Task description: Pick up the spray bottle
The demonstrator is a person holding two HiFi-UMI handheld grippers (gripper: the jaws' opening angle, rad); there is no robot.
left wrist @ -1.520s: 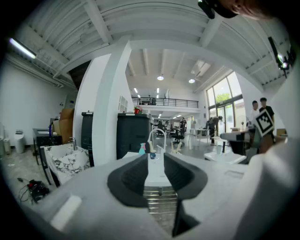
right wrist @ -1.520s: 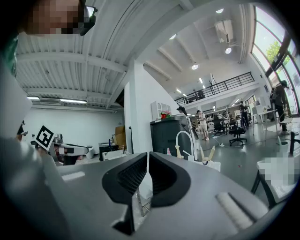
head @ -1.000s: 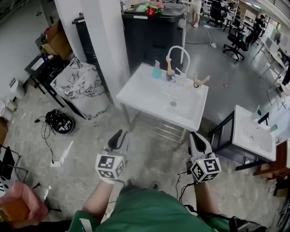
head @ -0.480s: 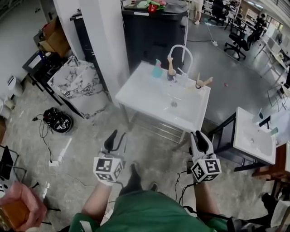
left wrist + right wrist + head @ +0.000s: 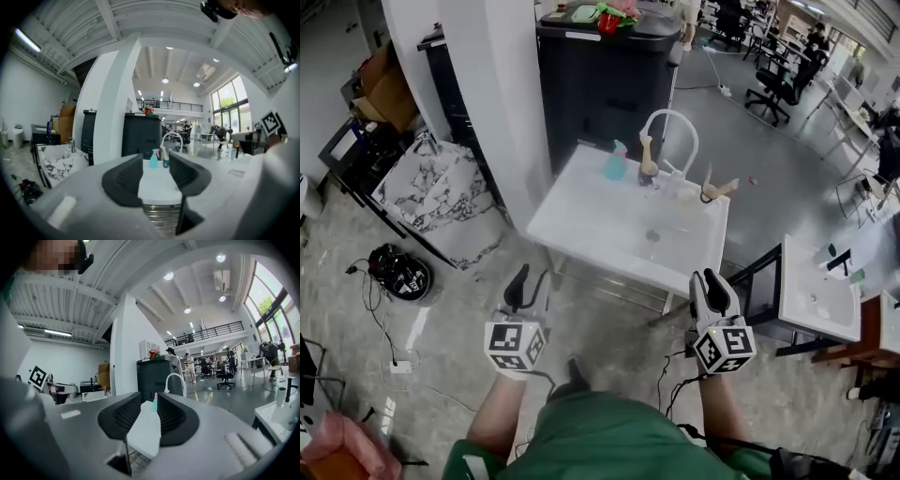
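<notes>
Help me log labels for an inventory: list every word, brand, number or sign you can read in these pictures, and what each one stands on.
No words, brands or numbers can be read in any view.
Cubes on the left gripper and right gripper: black-and-white square marker patterns only, no letters.
Spray bottle on the sink: any label is too small to read.
</notes>
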